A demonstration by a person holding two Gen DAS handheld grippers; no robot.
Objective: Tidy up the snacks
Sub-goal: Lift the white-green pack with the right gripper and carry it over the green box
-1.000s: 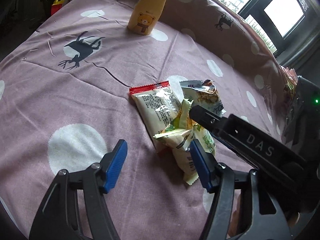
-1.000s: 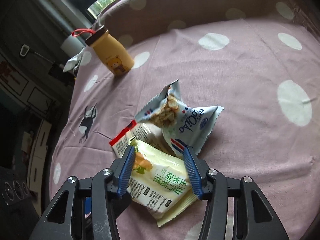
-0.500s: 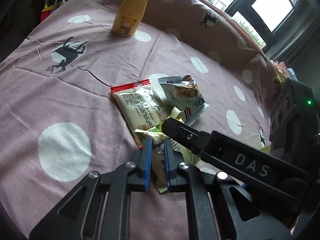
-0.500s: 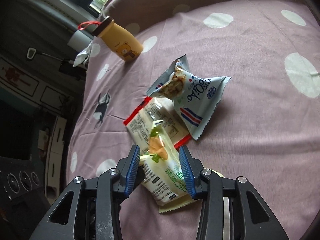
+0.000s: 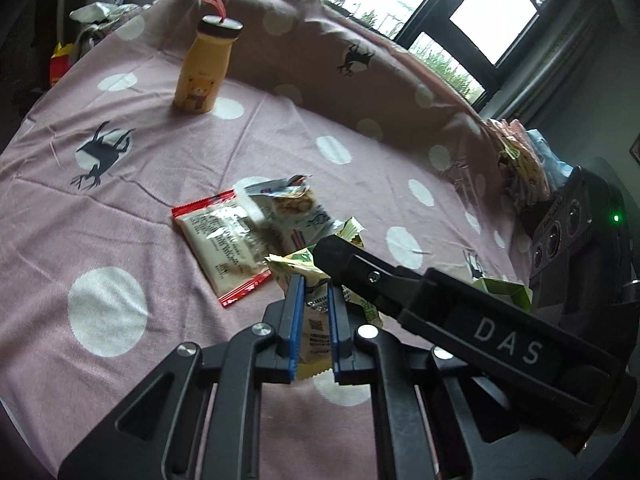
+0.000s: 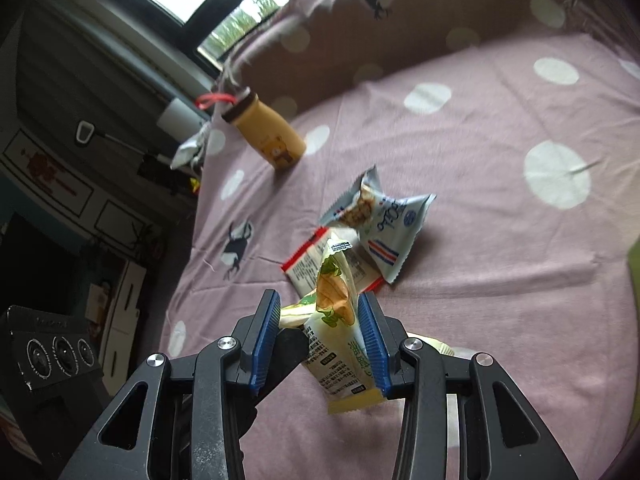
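Observation:
My left gripper (image 5: 314, 280) is shut on a pale yellow-green snack packet (image 5: 314, 328) and holds it above the cloth. My right gripper (image 6: 320, 304) is closed around a second yellow-green packet (image 6: 336, 336), lifted off the cloth; a finger of the right gripper (image 5: 400, 292) crosses the left wrist view. A red-edged clear packet (image 5: 224, 240) and a blue-white packet (image 5: 296, 208) lie together on the pink spotted cloth (image 5: 120, 200); they also show in the right wrist view, red-edged (image 6: 308, 268) and blue-white (image 6: 384, 220).
A yellow bear bottle (image 5: 204, 72) stands at the far side, also in the right wrist view (image 6: 268, 136). A pile of more snack packets (image 5: 520, 168) sits at the right edge. A green box corner (image 5: 504, 292) shows by the right gripper.
My left gripper closed on a yellow-green packet. My right gripper narrowed on the other one. Both packets have risen off the cloth, away from the two left lying there.

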